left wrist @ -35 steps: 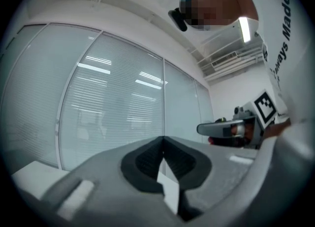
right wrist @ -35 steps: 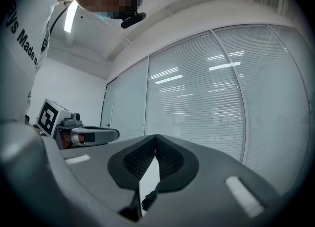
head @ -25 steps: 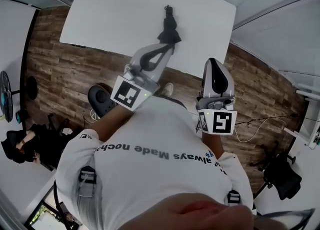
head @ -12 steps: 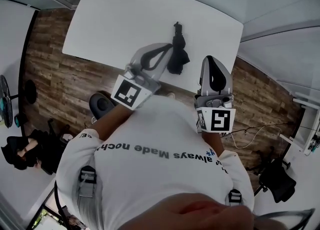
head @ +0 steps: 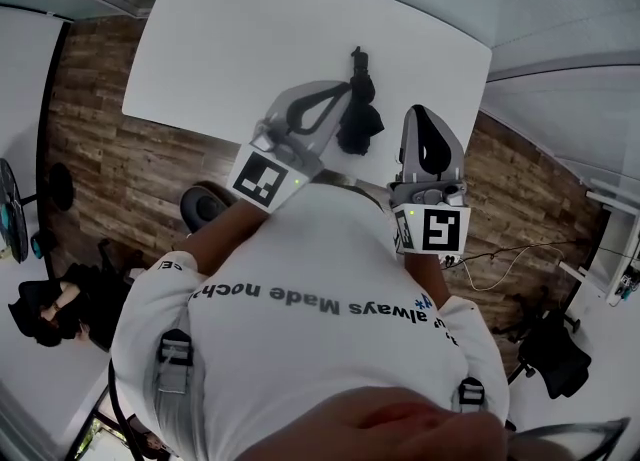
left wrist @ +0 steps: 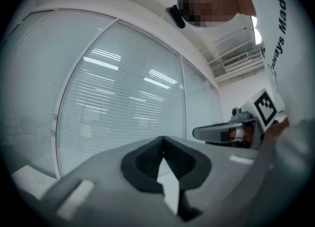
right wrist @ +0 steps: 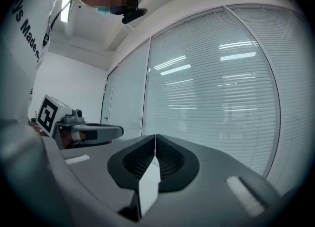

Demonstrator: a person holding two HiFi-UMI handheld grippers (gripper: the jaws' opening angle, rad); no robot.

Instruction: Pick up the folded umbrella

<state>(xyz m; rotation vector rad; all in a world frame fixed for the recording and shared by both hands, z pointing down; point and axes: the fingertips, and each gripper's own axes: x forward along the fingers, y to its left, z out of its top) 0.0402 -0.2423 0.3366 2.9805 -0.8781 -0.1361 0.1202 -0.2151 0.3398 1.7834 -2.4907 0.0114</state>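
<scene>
The folded black umbrella (head: 358, 109) lies on the white table (head: 240, 39), near its front edge, strap end pointing away. My left gripper (head: 346, 89) reaches over the table edge just left of the umbrella, close beside it; I cannot tell whether it touches. My right gripper (head: 421, 111) hovers to the umbrella's right, over the table's edge. In the left gripper view the left gripper (left wrist: 162, 138) is shut and empty, with the right gripper (left wrist: 229, 130) beside it. The right gripper (right wrist: 155, 136) is likewise shut on nothing. Neither gripper view shows the umbrella.
Both gripper views face a glass wall with blinds (right wrist: 221, 88). Below the table is wood flooring (head: 110, 139) with a black round base (head: 205, 207) and a cable (head: 510, 254). A black chair (head: 560, 359) stands at the right, a fan (head: 8, 204) at the left.
Both grippers have moved forward toward the table. The umbrella, earlier ahead of the left gripper's tip, now lies between the two grippers. Jaws stayed shut.
</scene>
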